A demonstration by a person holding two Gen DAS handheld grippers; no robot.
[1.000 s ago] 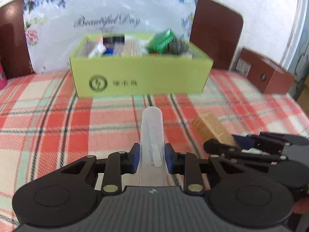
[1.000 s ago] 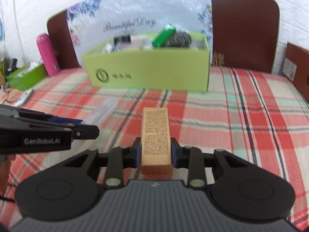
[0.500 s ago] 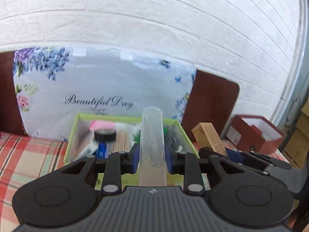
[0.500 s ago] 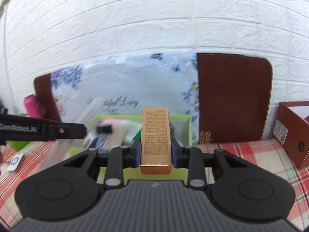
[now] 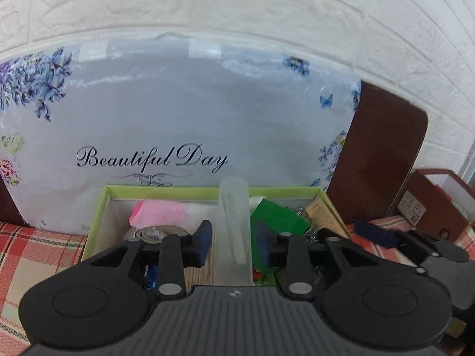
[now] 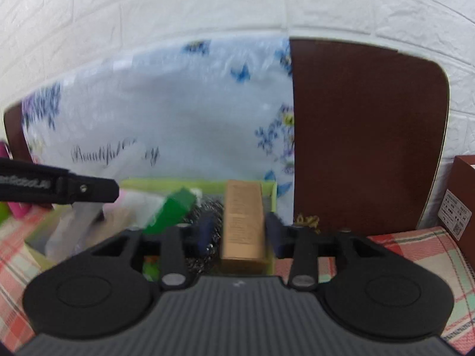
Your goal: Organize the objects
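Observation:
My left gripper (image 5: pixel 233 243) hangs over the open lime-green box (image 5: pixel 178 190). Its jaws are opening, and the clear plastic tube (image 5: pixel 233 225) stands between the blue pads (image 5: pixel 203 243) with a gap on each side. My right gripper (image 6: pixel 240 231) is over the right end of the same green box (image 6: pixel 178 182). Its jaws are opening too, with the tan carton (image 6: pixel 242 225) loose between them. The tan carton (image 5: pixel 323 216) also shows at the box's right wall. In the right wrist view, the left gripper's finger (image 6: pixel 59 188) reaches in from the left.
The box holds a pink item (image 5: pixel 160 213), a tape roll (image 5: pixel 154 234), a green packet (image 5: pixel 276 219) and a steel scourer (image 6: pixel 207 210). Behind it stand a floral bag (image 5: pixel 178 112) and a brown chair back (image 6: pixel 365 136). A red-brown box (image 5: pixel 430 201) sits right on the checked cloth (image 5: pixel 35 252).
Both grippers have moved forward and up from the table to above the green box. Each pair of jaws has spread away from the tube and the tan carton.

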